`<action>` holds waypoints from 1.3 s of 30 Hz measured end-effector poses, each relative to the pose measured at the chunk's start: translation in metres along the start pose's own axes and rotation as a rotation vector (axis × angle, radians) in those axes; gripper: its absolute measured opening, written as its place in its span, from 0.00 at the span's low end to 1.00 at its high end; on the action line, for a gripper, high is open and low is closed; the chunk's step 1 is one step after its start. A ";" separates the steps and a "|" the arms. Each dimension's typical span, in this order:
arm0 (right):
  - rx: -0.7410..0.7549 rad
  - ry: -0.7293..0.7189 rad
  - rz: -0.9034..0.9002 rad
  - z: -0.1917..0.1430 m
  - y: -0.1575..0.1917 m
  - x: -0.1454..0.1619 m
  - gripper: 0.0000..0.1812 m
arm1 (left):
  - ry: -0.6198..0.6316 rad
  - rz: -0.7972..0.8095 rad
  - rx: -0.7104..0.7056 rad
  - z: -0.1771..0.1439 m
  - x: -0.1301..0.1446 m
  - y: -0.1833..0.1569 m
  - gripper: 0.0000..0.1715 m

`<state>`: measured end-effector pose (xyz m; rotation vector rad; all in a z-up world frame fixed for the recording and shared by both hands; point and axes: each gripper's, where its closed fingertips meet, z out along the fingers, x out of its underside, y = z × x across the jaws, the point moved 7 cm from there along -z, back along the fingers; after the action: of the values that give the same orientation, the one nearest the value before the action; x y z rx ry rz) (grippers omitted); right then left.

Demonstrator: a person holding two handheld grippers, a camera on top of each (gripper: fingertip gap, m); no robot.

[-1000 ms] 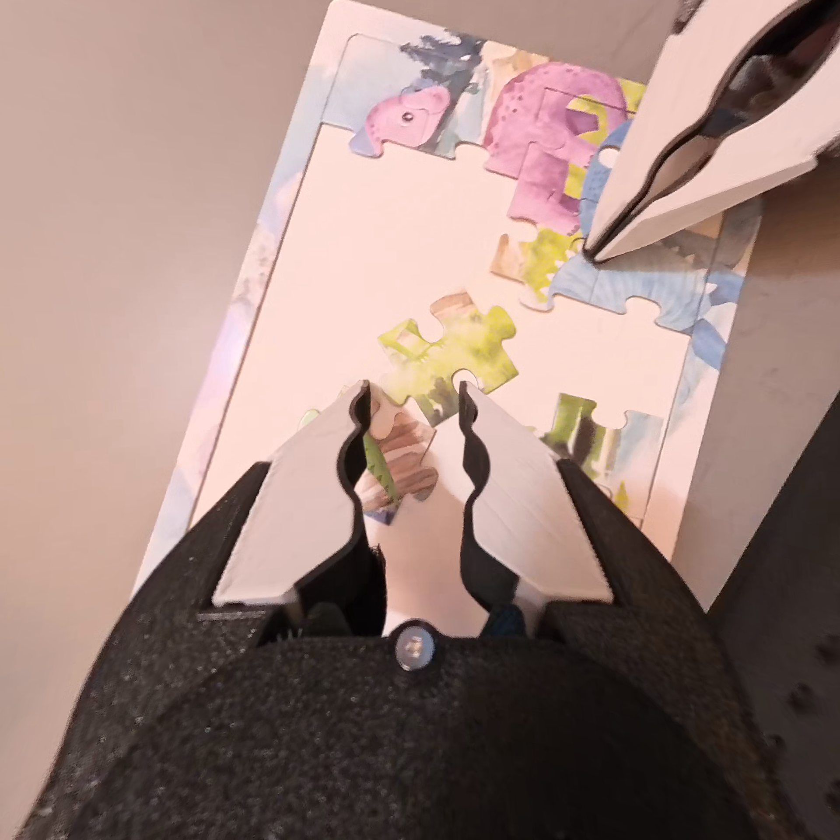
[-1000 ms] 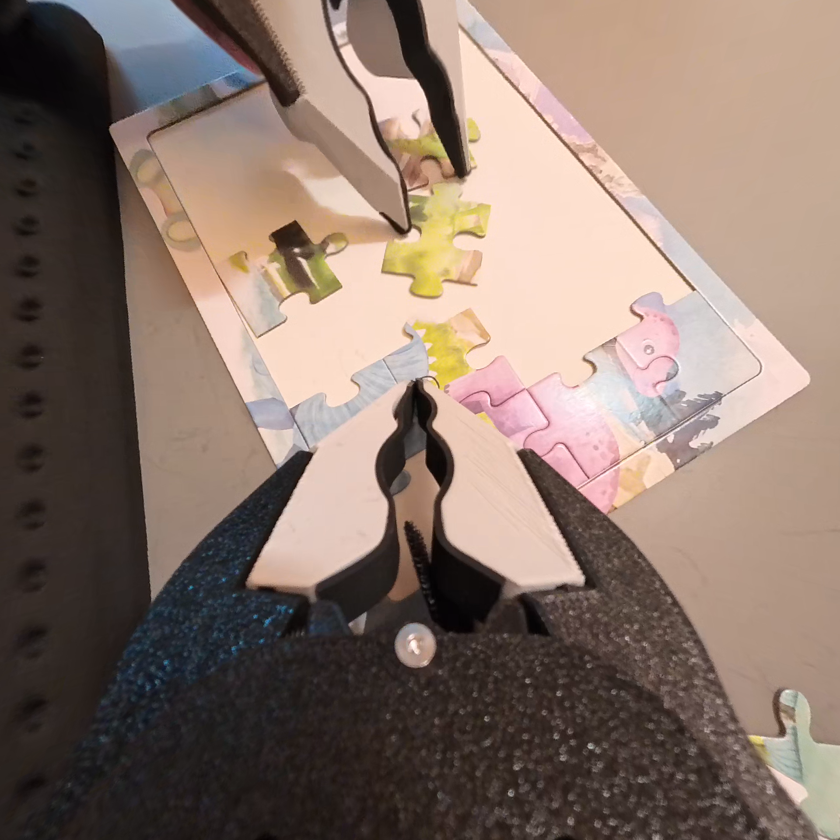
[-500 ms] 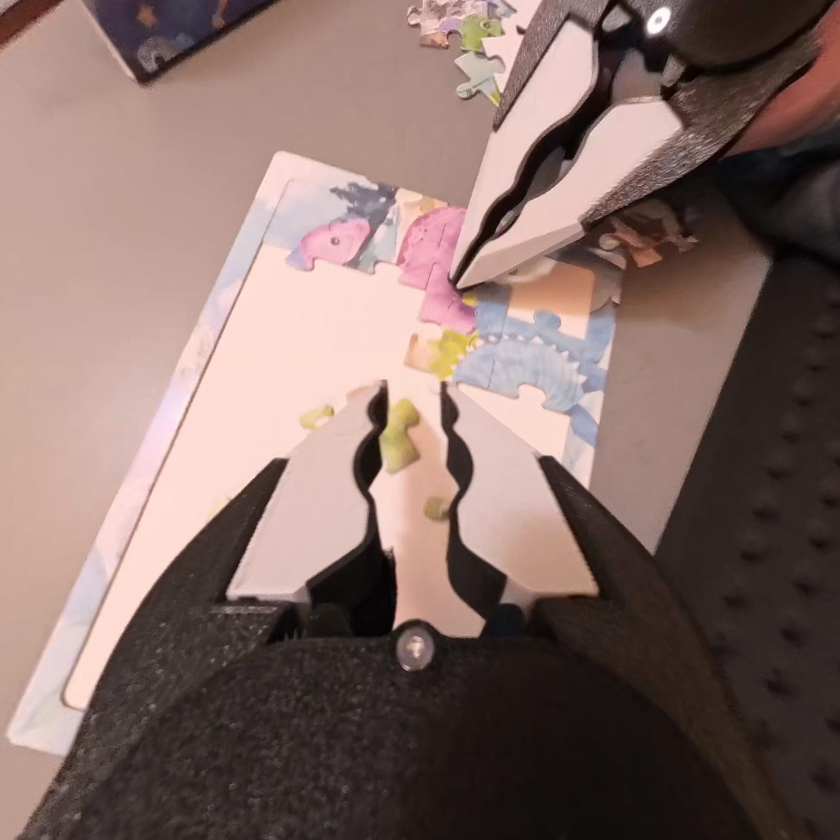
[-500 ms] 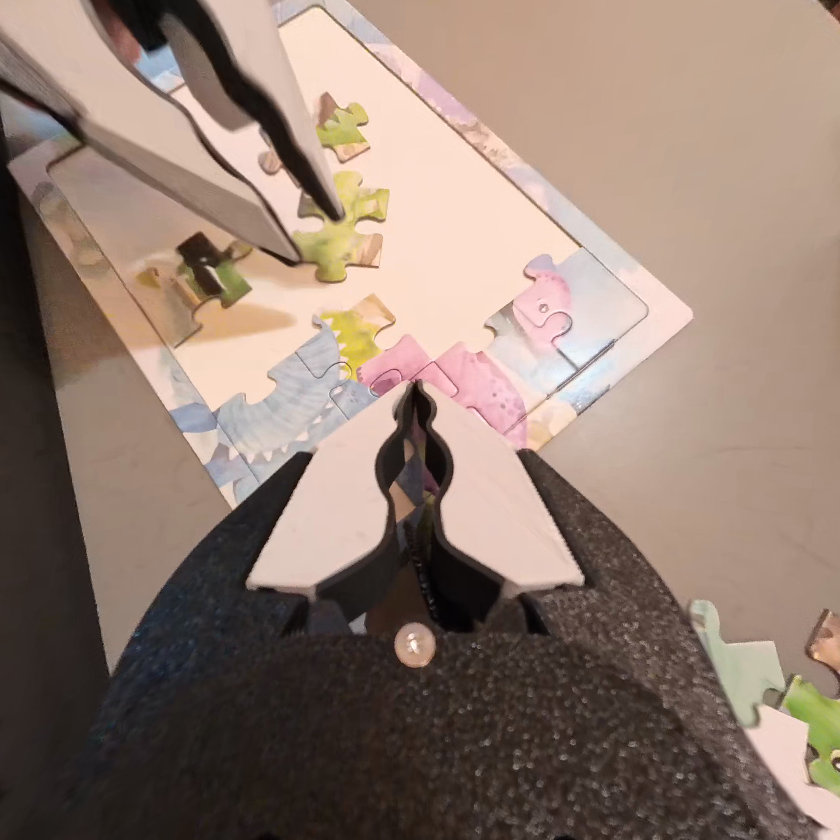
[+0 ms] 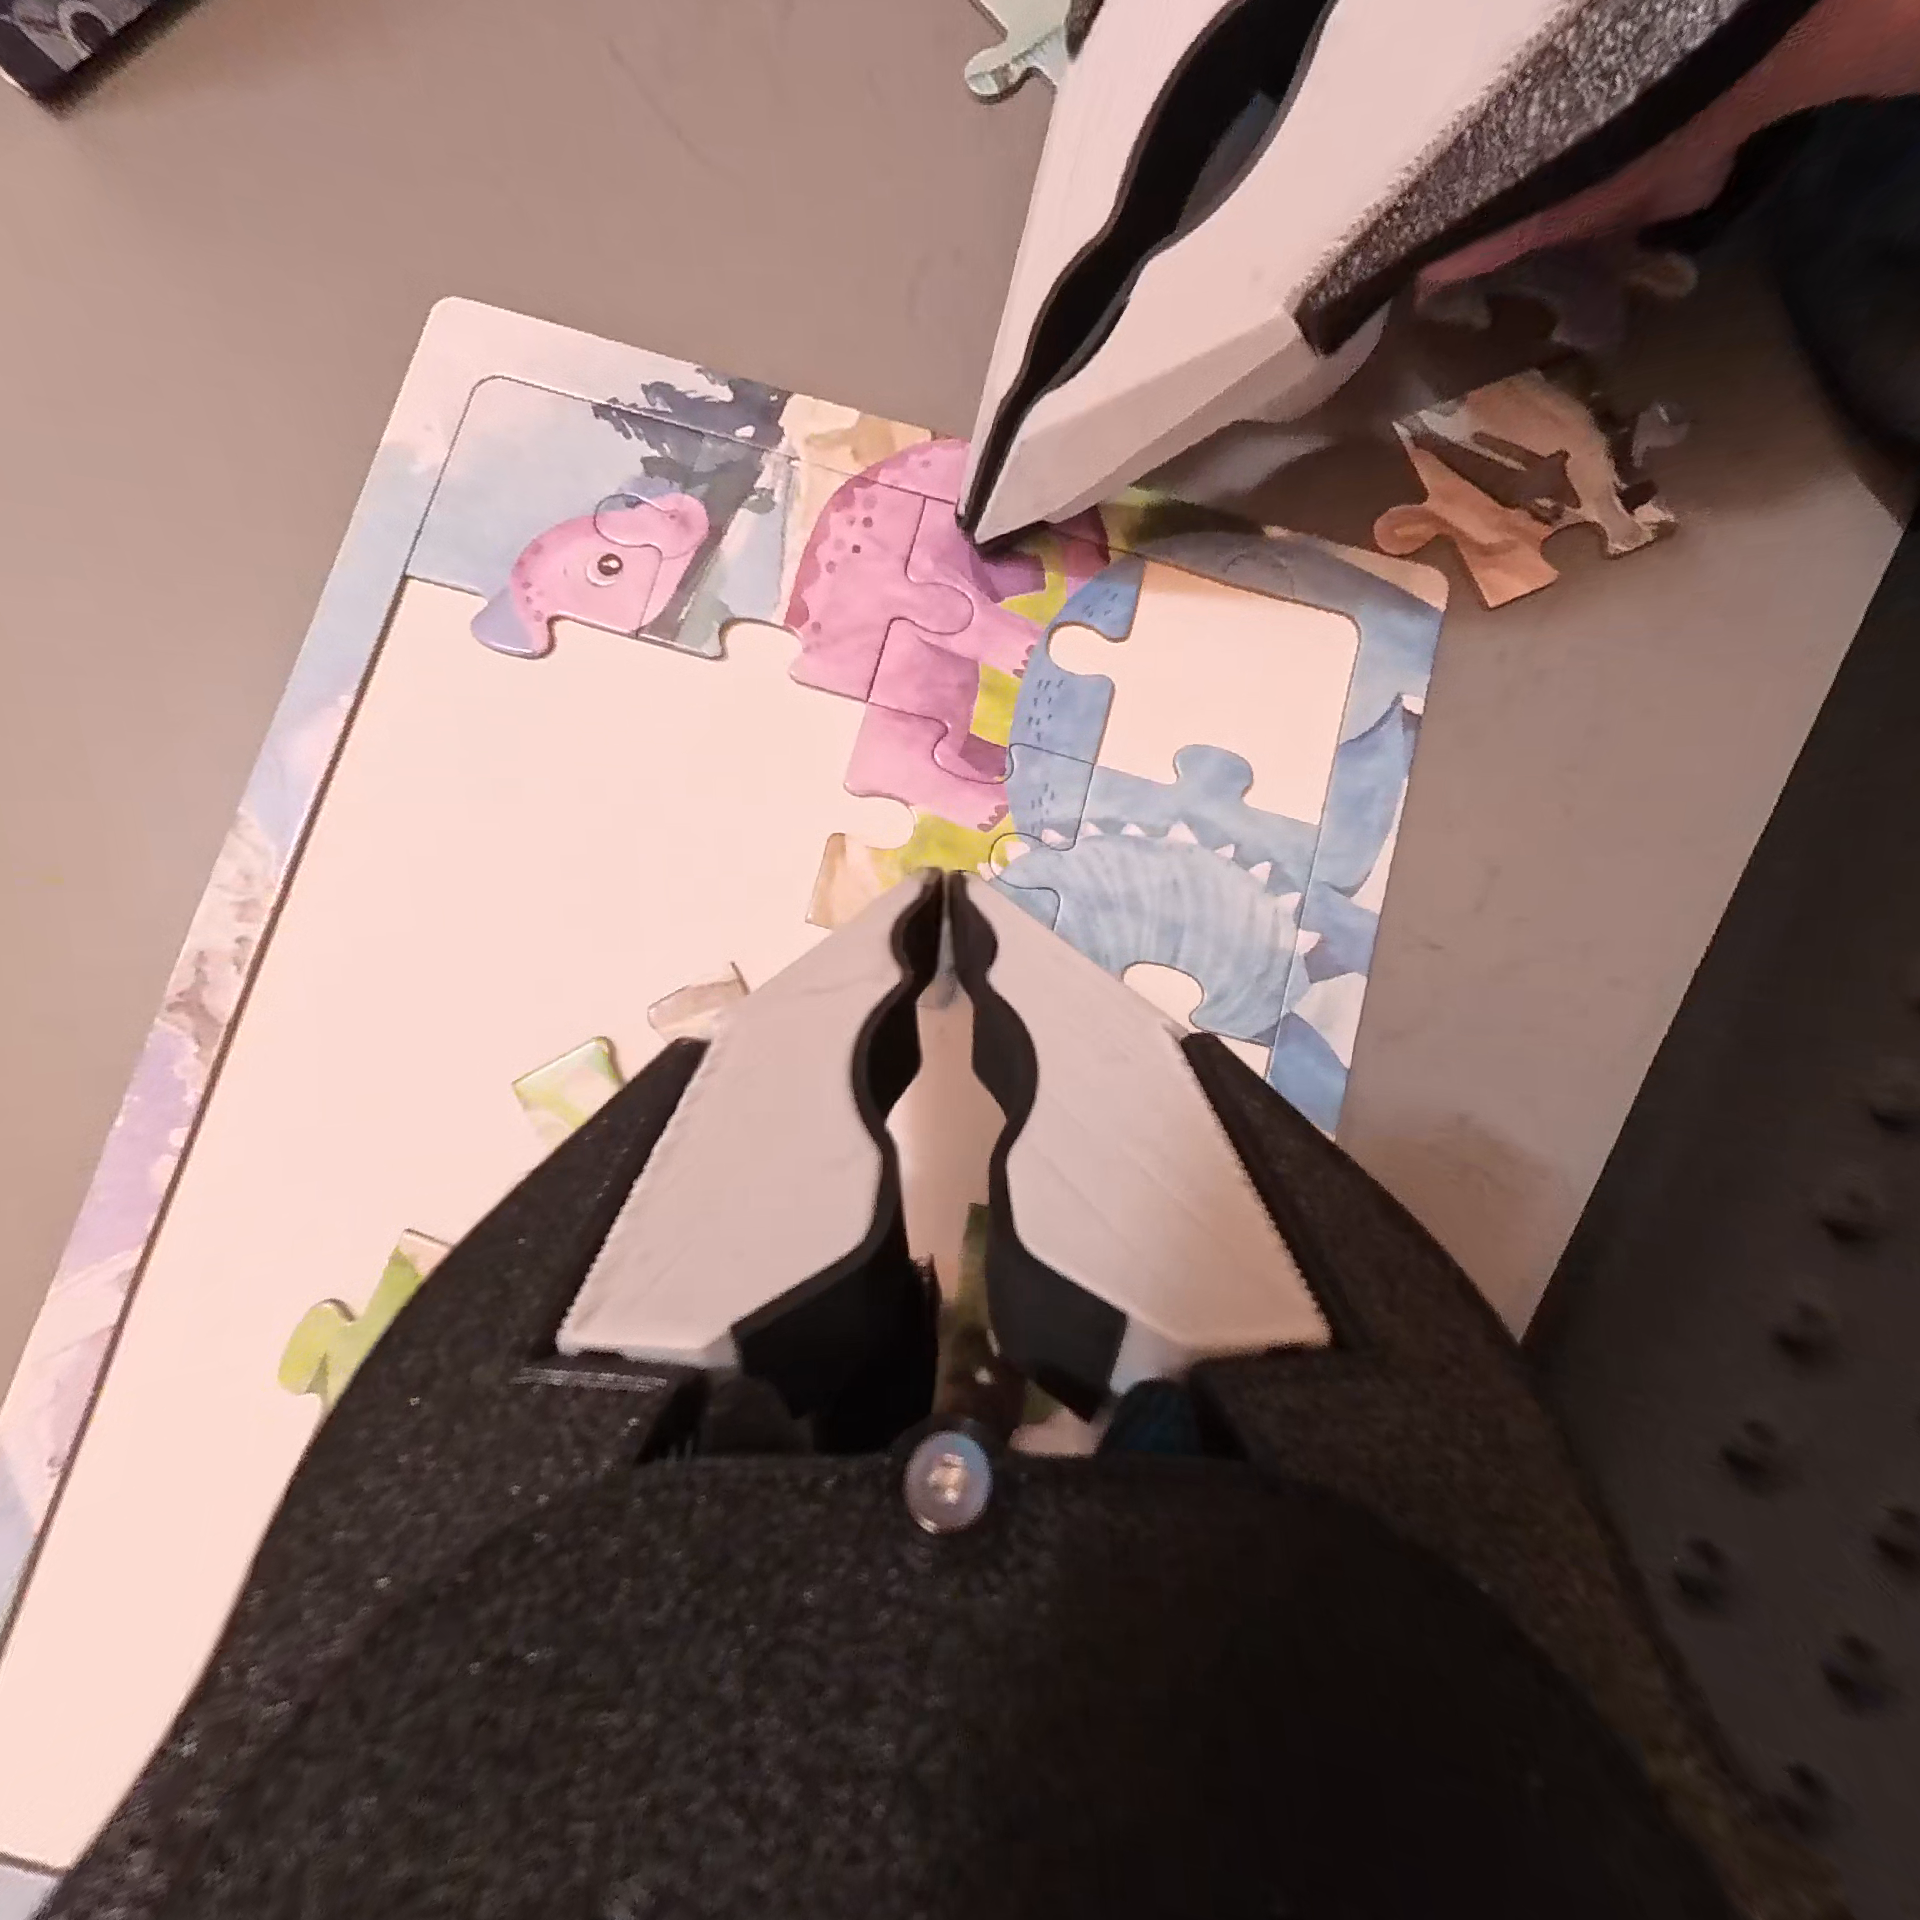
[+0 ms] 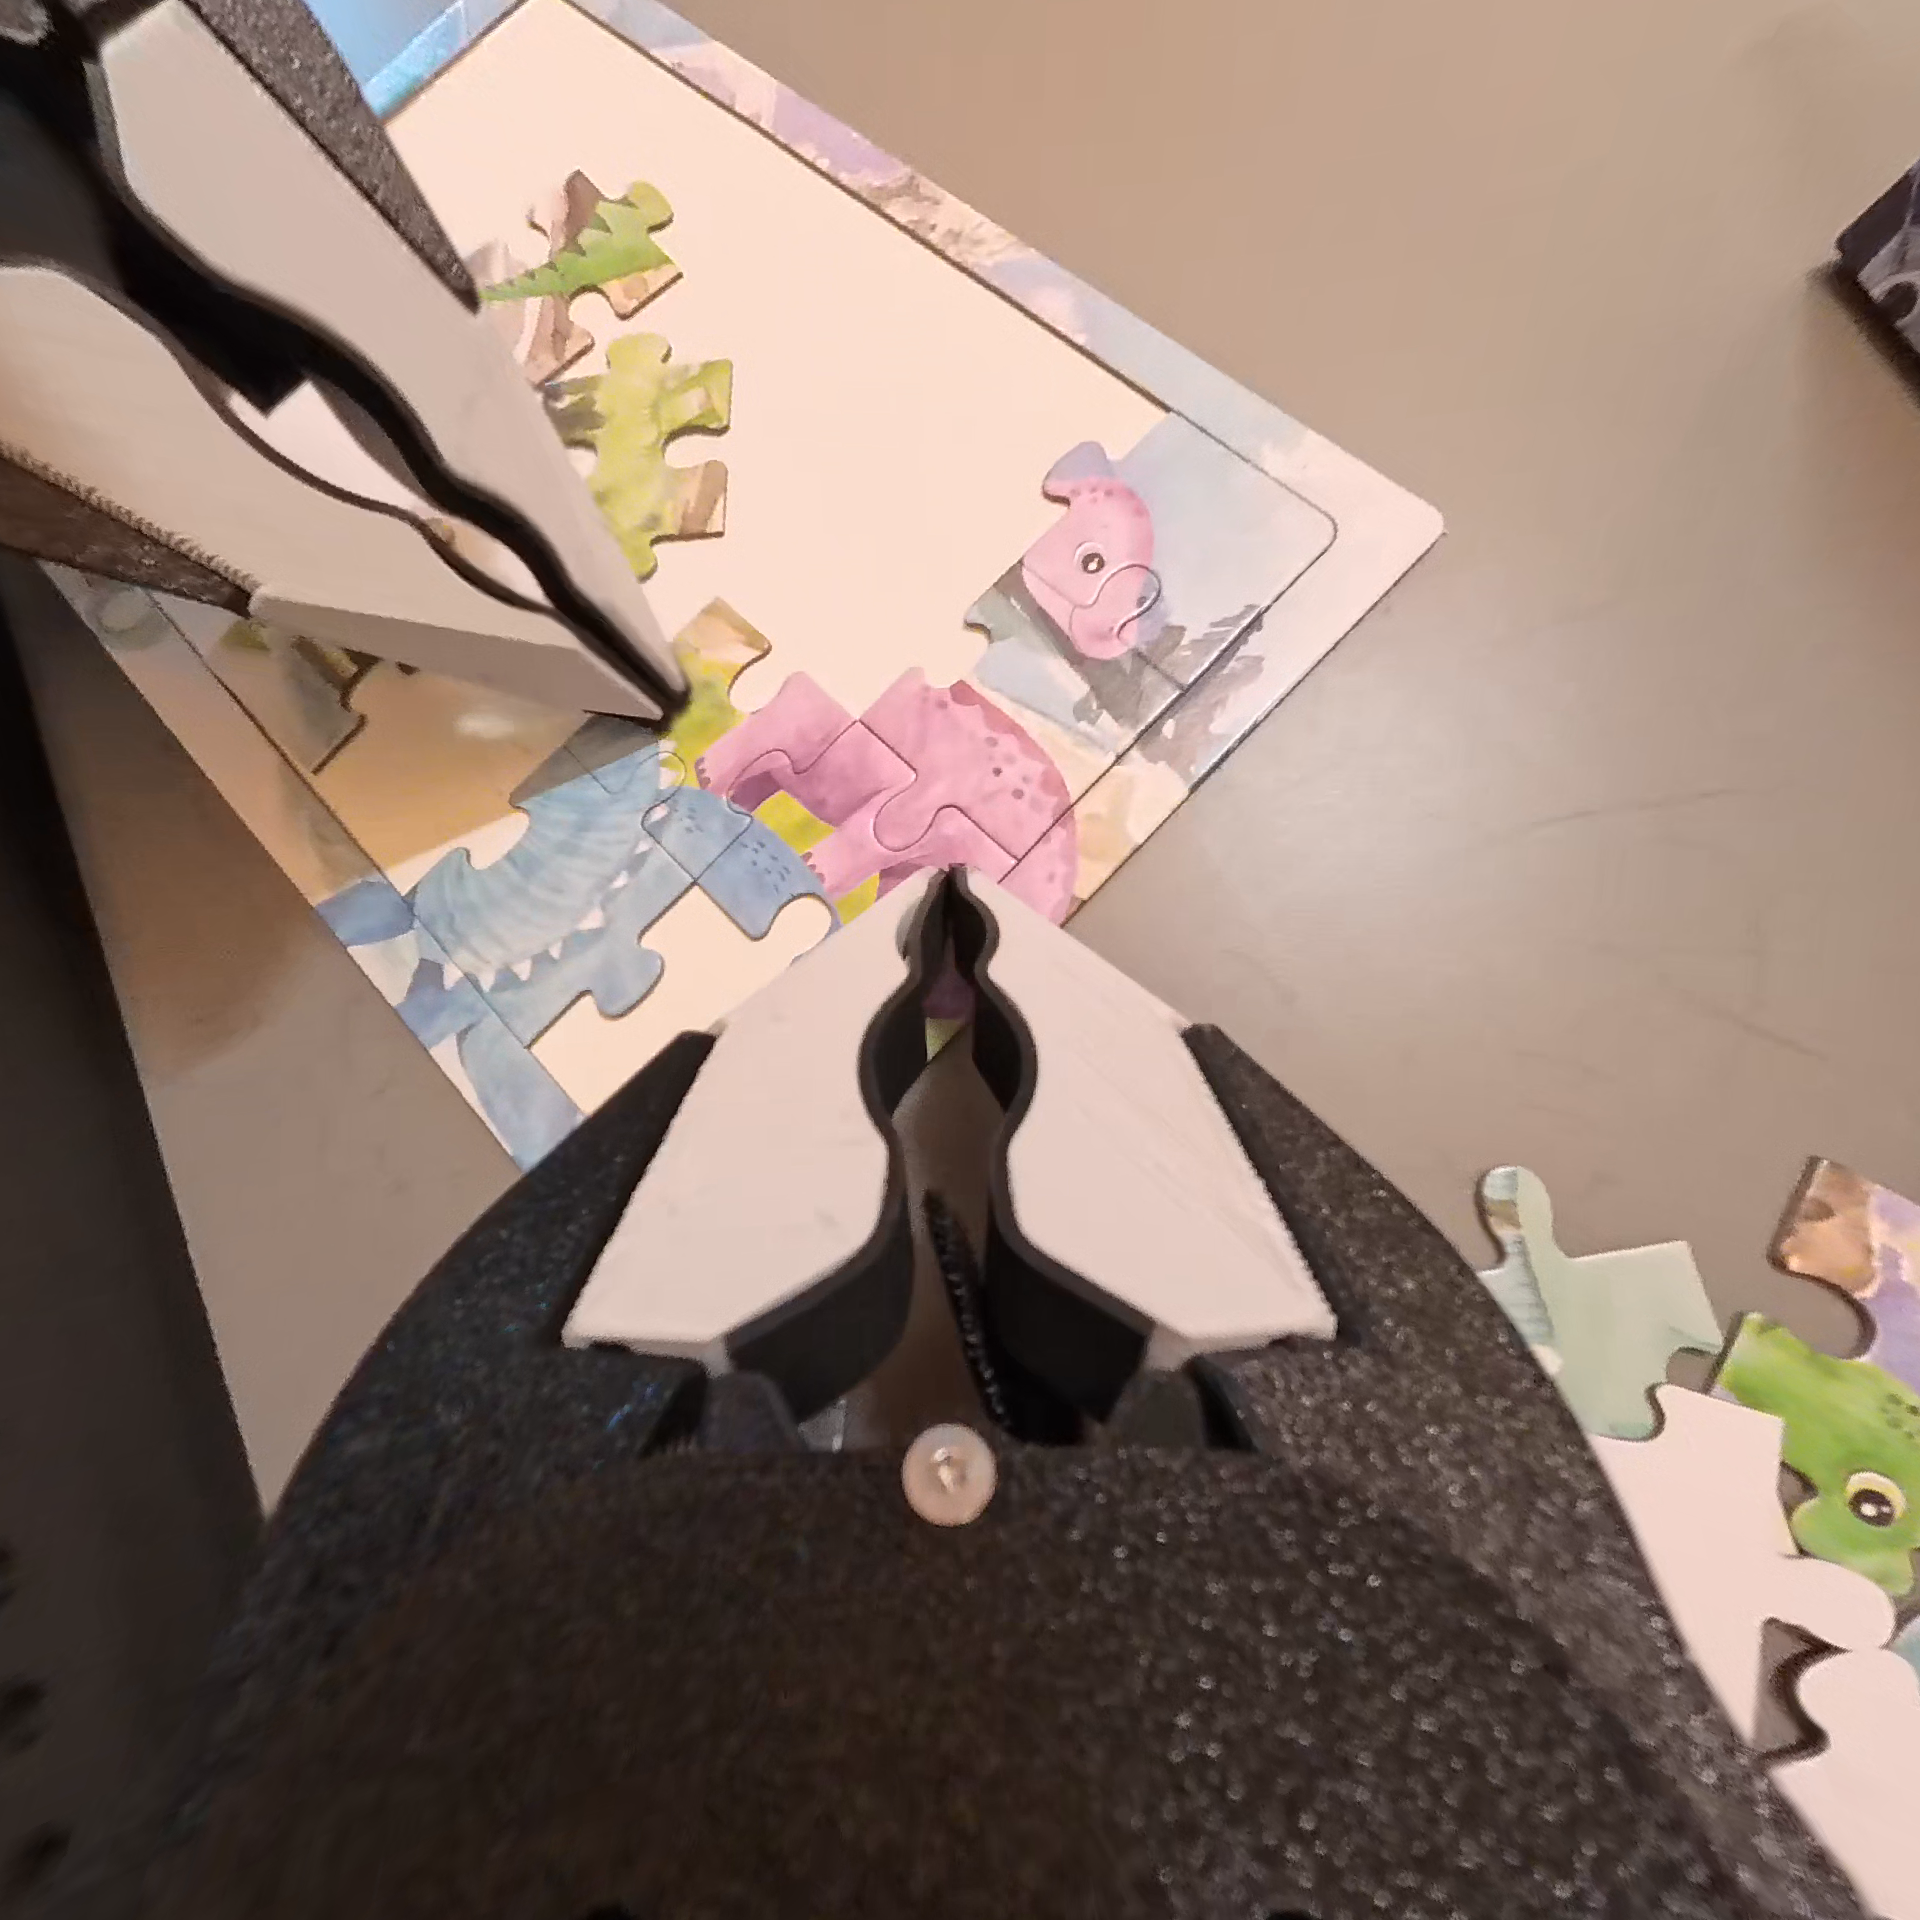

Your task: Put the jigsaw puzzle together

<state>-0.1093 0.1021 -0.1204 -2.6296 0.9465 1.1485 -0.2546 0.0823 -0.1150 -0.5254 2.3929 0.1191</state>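
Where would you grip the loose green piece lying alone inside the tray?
Probably by its free outer edge. The green piece lies flat on the bare tray, unlocked, so come from above at a low angle and pinch a protruding tab.

My left gripper hides most of the loose green pieces lying under it on the puzzle tray. I cannot tell whether its tips touch the piece below. Beyond my right gripper, a dark box is cut by the edge. The pile of pieces beside it runs off-frame.
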 end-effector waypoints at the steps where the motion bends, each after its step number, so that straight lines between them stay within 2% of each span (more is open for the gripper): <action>1: 0.000 0.005 0.008 0.000 0.000 0.000 0.00 | 0.013 -0.002 -0.001 0.000 -0.001 -0.001 0.00; 3: -0.008 0.018 -0.006 -0.002 0.002 -0.004 0.00 | 0.052 0.007 -0.008 0.000 -0.004 -0.002 0.00; 7: 0.056 -0.077 -0.019 0.000 -0.005 -0.032 0.00 | 0.085 0.035 -0.020 0.001 -0.006 -0.003 0.00; 9: 0.095 0.004 -0.027 0.014 -0.011 -0.027 0.00 | 0.085 0.027 -0.018 0.001 -0.006 -0.002 0.00; 15: 0.057 -0.003 0.059 0.016 -0.017 -0.021 0.00 | 0.074 0.008 -0.023 0.001 -0.005 -0.003 0.00; 17: 0.051 -0.035 0.064 0.004 -0.018 -0.026 0.00 | 0.079 0.026 -0.046 0.001 -0.006 -0.004 0.00; 19: 0.049 -0.164 0.080 -0.031 -0.018 -0.036 0.00 | 0.085 0.060 -0.110 -0.001 -0.008 -0.006 0.02; 20: 0.041 -0.199 0.086 -0.051 -0.017 -0.036 0.00 | 0.064 0.065 -0.148 -0.004 -0.011 -0.007 0.07; 22: 0.078 -0.178 0.069 -0.087 -0.016 -0.018 0.06 | -0.033 0.050 -0.175 -0.017 -0.017 -0.017 0.12; 25: 0.210 -0.077 -0.006 -0.127 -0.013 0.037 0.14 | -0.207 -0.007 -0.206 -0.043 -0.020 -0.038 0.12; 28: 0.278 -0.001 0.015 -0.149 -0.009 0.097 0.17 | -0.367 -0.047 -0.270 -0.063 -0.009 -0.057 0.14; 31: 0.294 0.012 0.126 -0.156 -0.006 0.137 0.21 | -0.446 -0.042 -0.391 -0.079 0.007 -0.066 0.14; 35: 0.431 -0.022 0.144 -0.160 -0.010 0.149 0.26 | -0.406 0.008 -0.449 -0.086 0.020 -0.073 0.14; 39: 0.437 -0.022 0.096 -0.154 -0.015 0.141 0.29 | -0.444 -0.030 -0.393 -0.086 0.019 -0.080 0.14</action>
<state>0.0681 -0.0086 -0.1122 -2.2398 1.1755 0.8651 -0.2874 -0.0165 -0.0573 -0.6373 1.9284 0.6343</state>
